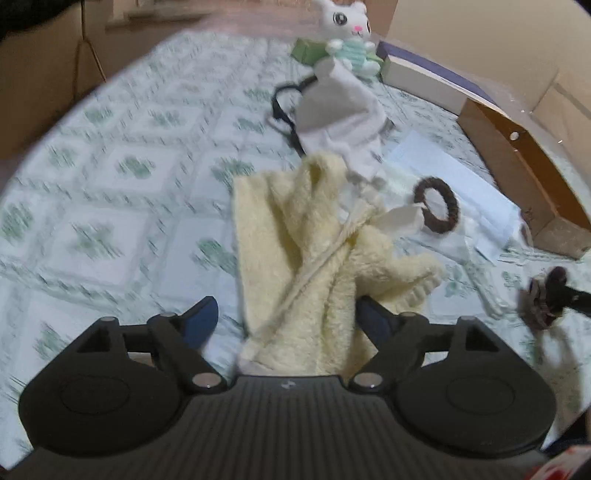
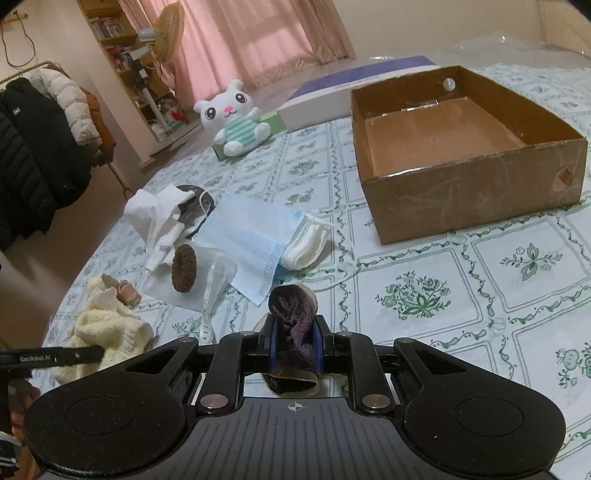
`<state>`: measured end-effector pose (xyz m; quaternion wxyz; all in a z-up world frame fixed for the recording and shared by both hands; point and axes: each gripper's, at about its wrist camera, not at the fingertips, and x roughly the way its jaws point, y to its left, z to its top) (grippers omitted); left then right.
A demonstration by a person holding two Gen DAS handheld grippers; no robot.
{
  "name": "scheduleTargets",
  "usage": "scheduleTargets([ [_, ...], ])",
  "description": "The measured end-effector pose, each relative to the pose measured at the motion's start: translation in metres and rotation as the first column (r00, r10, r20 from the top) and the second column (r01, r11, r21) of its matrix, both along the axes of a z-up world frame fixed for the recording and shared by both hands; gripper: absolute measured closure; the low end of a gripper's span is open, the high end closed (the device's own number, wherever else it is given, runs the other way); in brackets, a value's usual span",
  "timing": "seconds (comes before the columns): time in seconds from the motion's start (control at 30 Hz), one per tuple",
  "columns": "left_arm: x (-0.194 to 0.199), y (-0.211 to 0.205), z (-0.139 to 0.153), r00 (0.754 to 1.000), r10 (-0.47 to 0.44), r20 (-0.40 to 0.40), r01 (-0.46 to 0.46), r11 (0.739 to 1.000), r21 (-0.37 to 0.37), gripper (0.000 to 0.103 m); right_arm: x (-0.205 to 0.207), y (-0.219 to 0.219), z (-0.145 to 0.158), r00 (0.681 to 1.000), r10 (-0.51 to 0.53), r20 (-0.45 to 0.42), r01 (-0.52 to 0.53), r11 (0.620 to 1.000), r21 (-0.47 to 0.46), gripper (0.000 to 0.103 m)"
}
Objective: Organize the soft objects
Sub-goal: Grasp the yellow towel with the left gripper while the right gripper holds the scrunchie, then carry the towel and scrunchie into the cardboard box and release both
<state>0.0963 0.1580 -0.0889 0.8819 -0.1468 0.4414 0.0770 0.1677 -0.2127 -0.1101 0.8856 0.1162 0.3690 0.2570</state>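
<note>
Left wrist view: the left gripper [image 1: 286,317] has its jaws spread wide, and a cream fleece [image 1: 314,266] lies bunched between them on the bedsheet [image 1: 122,206]. The right blue pad touches the fabric, the left one is clear of it, so it's not pinched. The fleece runs lengthwise away from the camera, toward a white cloth [image 1: 340,110] and a plush bunny [image 1: 347,33] at the far end. A brown scrunchie [image 1: 437,210] sits to the right on a face mask [image 1: 458,192]. Whole frame is a bit blurry.

Right wrist view: the right gripper [image 2: 295,343] is clamped narrow on a dark purple sock [image 2: 293,321], which stands up and down between the pads, top end bulging above the fingers, bottom hanging below. It's held above the sheet, near the mask. The cardboard box [image 2: 476,195] sits open to the upper right, well apart. The left gripper's finger at the left edge reads "GenRobot.AI". The white cloth has small print I can't make out.
</note>
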Motion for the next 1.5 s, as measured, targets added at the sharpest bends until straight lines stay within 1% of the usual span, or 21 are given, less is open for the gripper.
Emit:
scheduleTargets([
  [0.03,0.001,-0.003,-0.001,1.000,0.001,0.002,-0.001,1.000,0.001,0.021,0.001,0.000,-0.001,1.000,-0.001,-0.003,0.001,1.000,-0.001,0.084],
  [0.07,0.001,-0.008,-0.002,1.000,-0.008,0.005,0.008,1.000,0.027,0.021,0.001,0.000,-0.001,1.000,-0.003,-0.004,0.003,1.000,-0.004,0.084],
  [0.1,0.002,-0.013,-0.002,1.000,-0.022,0.010,0.021,0.999,0.049,0.029,0.001,0.000,-0.001,1.000,-0.004,-0.004,0.003,1.000,-0.006,0.084],
  [0.13,0.002,-0.016,-0.002,0.999,-0.031,0.017,0.030,0.998,0.055,0.034,0.001,0.000,-0.002,1.000,-0.004,-0.005,0.004,1.000,-0.007,0.084],
  [0.2,0.002,-0.020,0.000,0.998,-0.057,0.036,0.055,0.998,0.037,0.067,0.001,0.000,-0.002,1.000,-0.004,-0.005,0.004,1.000,-0.009,0.084],
  [0.27,0.001,-0.022,0.003,0.997,-0.066,0.040,0.066,0.998,0.004,0.073,0.000,0.000,-0.001,1.000,-0.002,-0.005,0.002,1.000,-0.010,0.084],
  [0.3,-0.001,-0.024,0.005,0.997,-0.064,0.041,0.064,0.998,0.014,0.075,0.000,0.000,0.000,1.000,-0.002,-0.004,0.002,1.000,-0.008,0.084],
  [0.37,-0.007,-0.027,0.011,0.997,-0.058,0.048,0.056,0.998,0.043,0.076,-0.001,-0.001,0.002,1.000,0.001,0.000,-0.001,1.000,-0.003,0.084],
  [0.5,-0.026,-0.026,0.028,0.997,-0.029,0.073,0.026,0.998,0.049,0.077,-0.004,-0.003,0.006,1.000,0.011,0.016,-0.011,1.000,0.003,0.084],
  [0.6,-0.037,-0.027,0.044,0.996,-0.020,0.091,0.012,0.996,0.090,0.077,-0.007,-0.005,0.010,0.999,0.021,0.027,-0.022,1.000,0.012,0.084],
  [0.73,-0.041,-0.033,0.070,0.991,-0.041,0.126,0.024,0.990,0.137,0.077,-0.011,-0.010,0.020,0.998,0.037,0.059,-0.039,0.999,0.022,0.084],
  [0.87,-0.029,-0.052,0.094,0.979,-0.099,0.176,0.067,0.982,0.178,0.077,-0.011,-0.021,0.036,0.992,0.048,0.115,-0.051,0.998,0.023,0.084],
  [1.0,0.004,-0.087,0.107,0.962,-0.173,0.211,0.128,0.970,0.208,0.077,-0.004,-0.041,0.052,0.984,0.040,0.171,-0.042,0.999,0.011,0.084],
  [1.07,0.023,-0.104,0.110,0.953,-0.213,0.216,0.168,0.964,0.207,0.077,0.003,-0.055,0.061,0.980,0.028,0.197,-0.029,1.000,0.004,0.084],
  [1.2,0.071,-0.150,0.118,0.922,-0.306,0.236,0.260,0.943,0.207,0.077,0.028,-0.081,0.082,0.966,0.000,0.258,0.008,0.999,-0.032,0.084],
  [1.3,0.110,-0.187,0.125,0.892,-0.370,0.259,0.323,0.924,0.206,0.077,0.055,-0.099,0.095,0.956,-0.024,0.292,0.042,0.998,-0.054,0.084],
  [1.4,0.153,-0.221,0.127,0.870,-0.416,0.265,0.375,0.907,0.193,0.077,0.088,-0.114,0.103,0.952,-0.045,0.304,0.065,0.996,-0.057,0.084],
  [1.5,0.195,-0.252,0.126,0.857,-0.445,0.259,0.406,0.894,0.191,0.077,0.127,-0.127,0.105,0.955,-0.053,0.290,0.067,0.997,-0.039,0.084],
])
